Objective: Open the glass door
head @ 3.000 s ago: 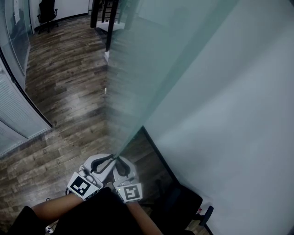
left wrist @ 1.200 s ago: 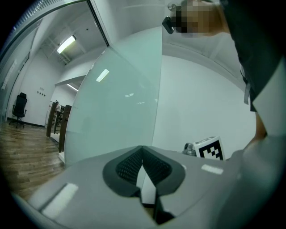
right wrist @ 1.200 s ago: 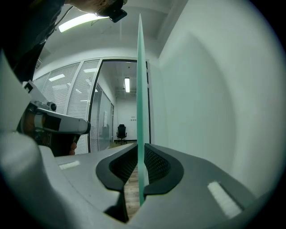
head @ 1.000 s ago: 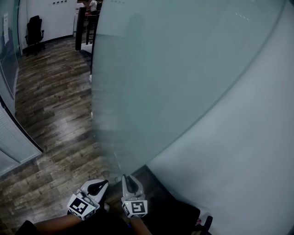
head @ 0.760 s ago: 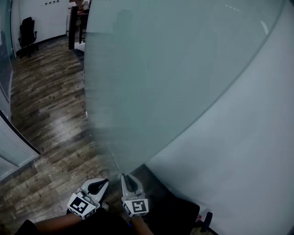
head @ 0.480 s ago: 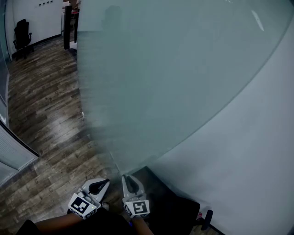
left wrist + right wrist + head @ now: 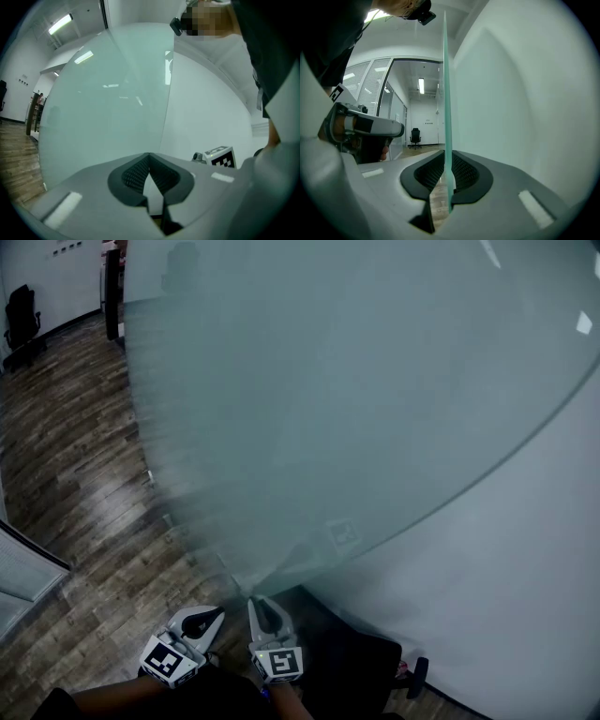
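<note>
Glass door (image 7: 356,381) edge gripped by right hand-held gripper (image 7: 446,157), jaws just eased slightly wider; left hand-held gripper (image 7: 149,155) closed, empty.

The pale green frosted glass door (image 7: 356,399) is showing a smooth, satin face that is blurring whatever lies behind it and is catching a few small bright glints. Its bare edge (image 7: 446,93) is looking clear, polished and a deeper green. The dark brown wood-plank floor (image 7: 66,484) is showing streaky grain and is gleaming with a soft sheen. The plain white wall (image 7: 525,596) is looking matt and even. The left gripper (image 7: 150,155) is showing a smooth, matt grey plastic shell, and its black pads (image 7: 133,173) are looking finely ribbed and rubbery.
</note>
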The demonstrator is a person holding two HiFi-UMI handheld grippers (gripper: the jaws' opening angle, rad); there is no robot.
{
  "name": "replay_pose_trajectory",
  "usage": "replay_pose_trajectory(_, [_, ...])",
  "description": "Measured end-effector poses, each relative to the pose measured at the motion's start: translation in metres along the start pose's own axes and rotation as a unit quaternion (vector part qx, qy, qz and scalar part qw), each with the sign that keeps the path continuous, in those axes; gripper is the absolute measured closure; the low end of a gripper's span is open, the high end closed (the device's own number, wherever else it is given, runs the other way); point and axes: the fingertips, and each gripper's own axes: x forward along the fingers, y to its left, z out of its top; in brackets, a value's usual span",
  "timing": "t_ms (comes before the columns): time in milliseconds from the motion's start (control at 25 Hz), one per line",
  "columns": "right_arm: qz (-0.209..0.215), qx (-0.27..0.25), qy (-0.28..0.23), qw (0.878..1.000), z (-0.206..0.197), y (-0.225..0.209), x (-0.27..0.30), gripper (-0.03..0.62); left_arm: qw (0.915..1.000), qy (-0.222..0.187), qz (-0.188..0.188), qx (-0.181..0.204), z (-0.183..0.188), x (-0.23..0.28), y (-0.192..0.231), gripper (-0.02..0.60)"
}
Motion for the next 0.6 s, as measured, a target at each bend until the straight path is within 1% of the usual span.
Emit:
replay_pose_trajectory(120, [-0.016,-0.019,0.007,1.000,0.003,-0.009,0.002,0.543,0.9997,0.009,-0.009,-0.021,-0.005,0.009,0.000,0.581])
replay_pose_trajectory(200, [-0.023,-0.016,0.018,0.999,-0.007,-0.017,0.002,0.542,0.9992,0.016,-0.021,-0.030,-0.009,0.020,0.001,0.581])
replay_pose_trajectory(280, [-0.029,-0.007,0.028,0.999,-0.014,-0.024,0.000,0.540,0.9989,0.017,-0.039,-0.020,-0.005,0.030,-0.001,0.581])
replay_pose_trajectory(400, [-0.050,0.002,0.029,0.998,-0.008,-0.031,-0.003,0.538,0.9973,0.019,-0.071,-0.001,0.003,0.040,-0.007,0.581])
replay_pose_trajectory(520, [-0.066,0.026,0.020,0.997,-0.008,-0.040,-0.001,0.532,0.9946,0.025,-0.100,0.000,0.007,0.052,-0.008,0.581])
replay_pose_trajectory(600, [-0.079,0.028,0.021,0.996,-0.010,-0.045,0.000,0.530,0.9930,0.027,-0.115,0.005,0.007,0.056,-0.005,0.581])
